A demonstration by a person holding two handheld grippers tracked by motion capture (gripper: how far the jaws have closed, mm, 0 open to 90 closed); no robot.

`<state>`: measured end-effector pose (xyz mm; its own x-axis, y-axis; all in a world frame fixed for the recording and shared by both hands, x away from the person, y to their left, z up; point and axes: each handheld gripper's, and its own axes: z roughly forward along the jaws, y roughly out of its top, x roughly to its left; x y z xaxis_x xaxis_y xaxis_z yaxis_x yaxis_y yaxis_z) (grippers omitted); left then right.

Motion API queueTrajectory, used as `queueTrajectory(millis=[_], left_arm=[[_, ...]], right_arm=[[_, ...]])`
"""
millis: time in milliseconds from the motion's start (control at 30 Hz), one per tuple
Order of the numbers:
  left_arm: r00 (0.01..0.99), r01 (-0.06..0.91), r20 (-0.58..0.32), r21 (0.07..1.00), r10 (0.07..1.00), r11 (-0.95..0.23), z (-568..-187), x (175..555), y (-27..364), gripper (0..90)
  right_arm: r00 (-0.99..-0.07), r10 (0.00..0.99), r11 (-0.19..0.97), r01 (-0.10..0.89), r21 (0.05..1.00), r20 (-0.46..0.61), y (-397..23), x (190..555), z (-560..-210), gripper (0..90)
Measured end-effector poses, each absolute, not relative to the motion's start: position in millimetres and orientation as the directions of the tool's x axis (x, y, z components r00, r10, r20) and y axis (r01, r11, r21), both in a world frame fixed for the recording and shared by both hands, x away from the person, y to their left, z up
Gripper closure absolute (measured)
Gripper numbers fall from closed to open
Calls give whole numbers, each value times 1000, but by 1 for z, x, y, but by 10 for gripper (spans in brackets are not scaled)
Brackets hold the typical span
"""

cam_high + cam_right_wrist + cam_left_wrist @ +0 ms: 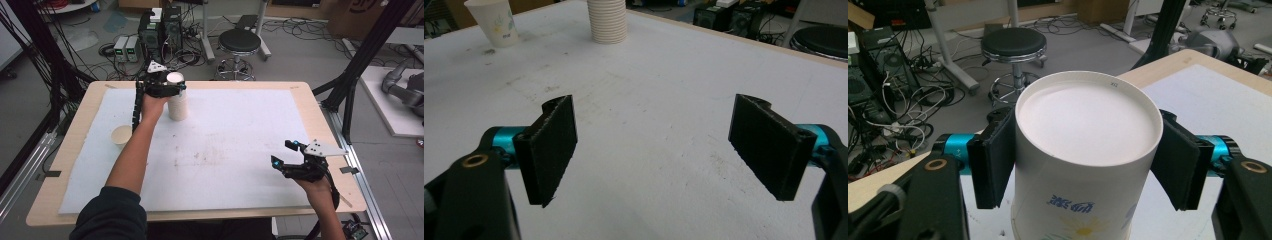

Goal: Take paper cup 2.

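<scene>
The left claw point(1087, 165) gripped the top cup point(1083, 165) of the upside-down cup stack point(177, 102) at the far side of the white surface point(235, 145), pads pressed against its sides. The right claw point(659, 150) stood open above the surface's near right. A single cup point(121, 135) stood at the left.

Black stool point(239, 42), computer towers point(160, 29), floor cables point(295, 25)
</scene>
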<state>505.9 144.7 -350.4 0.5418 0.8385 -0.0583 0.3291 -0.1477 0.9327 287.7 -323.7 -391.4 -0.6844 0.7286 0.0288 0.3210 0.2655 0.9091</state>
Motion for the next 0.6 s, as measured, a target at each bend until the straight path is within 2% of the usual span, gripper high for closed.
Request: queueTrajectory(millis=[600], left_arm=[[550,201,-55,977,834,-69,-322,487,161,352]], right_arm=[[-688,725,264,326,908,36,-321,289,-392,199]])
